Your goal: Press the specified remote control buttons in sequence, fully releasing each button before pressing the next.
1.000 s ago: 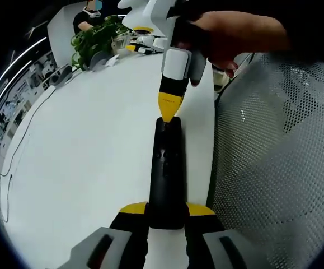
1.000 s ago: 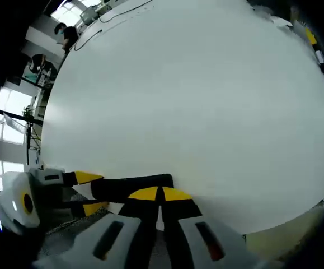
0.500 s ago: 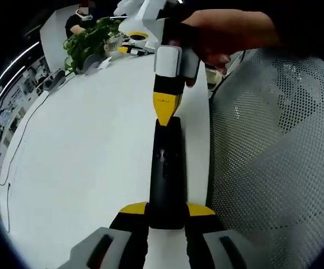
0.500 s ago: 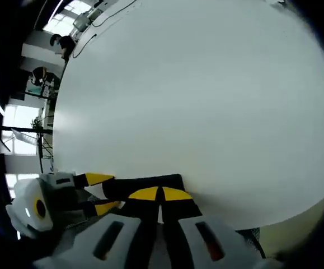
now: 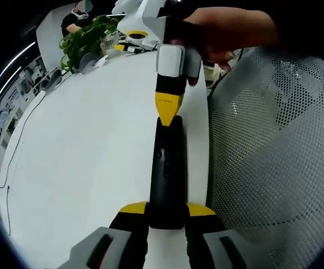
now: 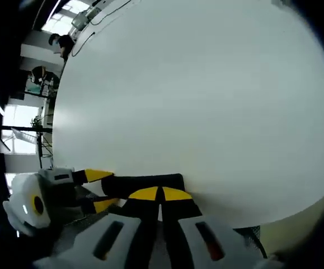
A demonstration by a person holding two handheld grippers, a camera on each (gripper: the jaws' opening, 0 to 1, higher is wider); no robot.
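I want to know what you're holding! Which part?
The left gripper clamps the long black plastic remote control by its near end; the right gripper holds nothing.

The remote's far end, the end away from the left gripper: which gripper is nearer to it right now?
Right. The right gripper has its shut yellow tip down at the far end of the remote. The left gripper clamps the opposite, near end.

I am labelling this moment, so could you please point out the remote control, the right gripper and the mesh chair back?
remote control point(image 5: 165, 179), left gripper view, middle of its black body.
right gripper point(image 5: 168, 116), left gripper view, its yellow tips on the remote's far end.
mesh chair back point(image 5: 273, 157), left gripper view, the perforated mesh.
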